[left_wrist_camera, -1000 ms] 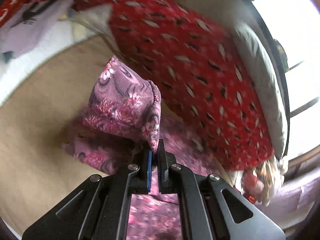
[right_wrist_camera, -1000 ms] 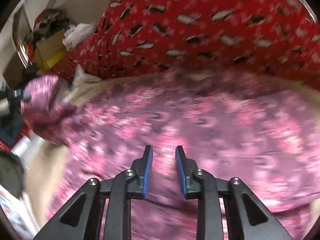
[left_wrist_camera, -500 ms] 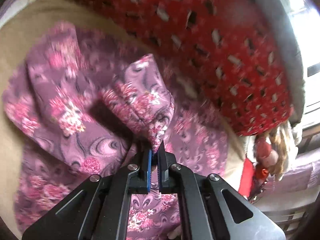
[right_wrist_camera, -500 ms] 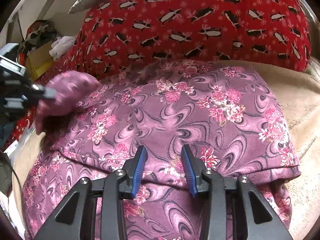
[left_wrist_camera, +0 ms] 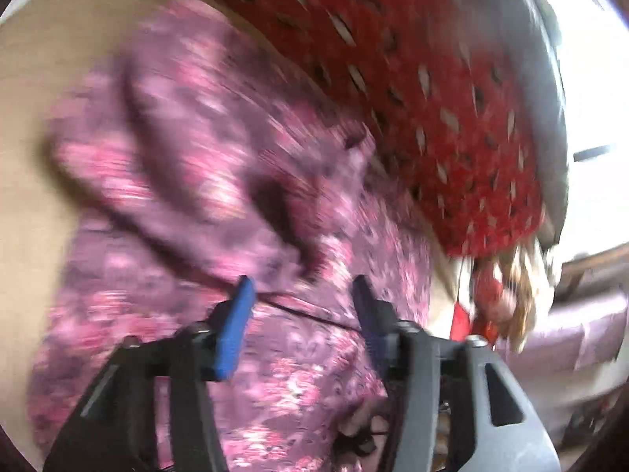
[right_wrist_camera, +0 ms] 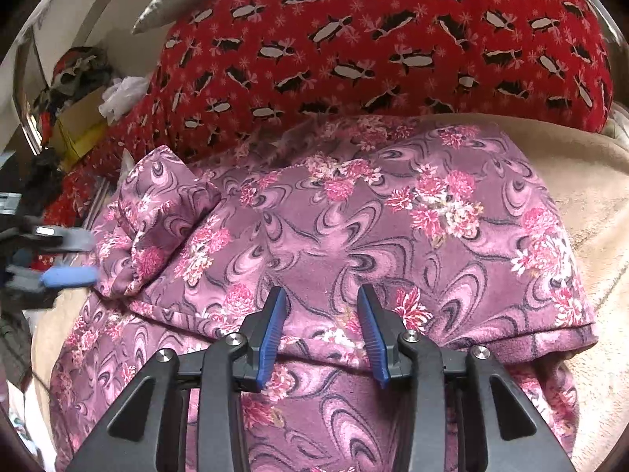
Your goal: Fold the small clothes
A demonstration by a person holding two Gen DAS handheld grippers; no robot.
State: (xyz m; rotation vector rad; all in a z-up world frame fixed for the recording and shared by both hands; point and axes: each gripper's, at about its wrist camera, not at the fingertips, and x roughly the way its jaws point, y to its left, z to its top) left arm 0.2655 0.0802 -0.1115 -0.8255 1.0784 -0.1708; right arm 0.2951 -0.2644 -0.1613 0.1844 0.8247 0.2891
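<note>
Both the left gripper (left_wrist_camera: 300, 303) and right gripper (right_wrist_camera: 322, 314) are held wide apart and empty, so the bunched floral garment (right_wrist_camera: 354, 228) could be left lumpy.

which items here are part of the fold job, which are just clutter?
Job:
- purple floral fleece garment, top layer folded over
- left hand-held gripper, open, empty
- right hand-held gripper, open, empty

Lying about:
- red penguin-print fabric
- beige blanket underneath
- white plastic bag
- yellow box
</note>
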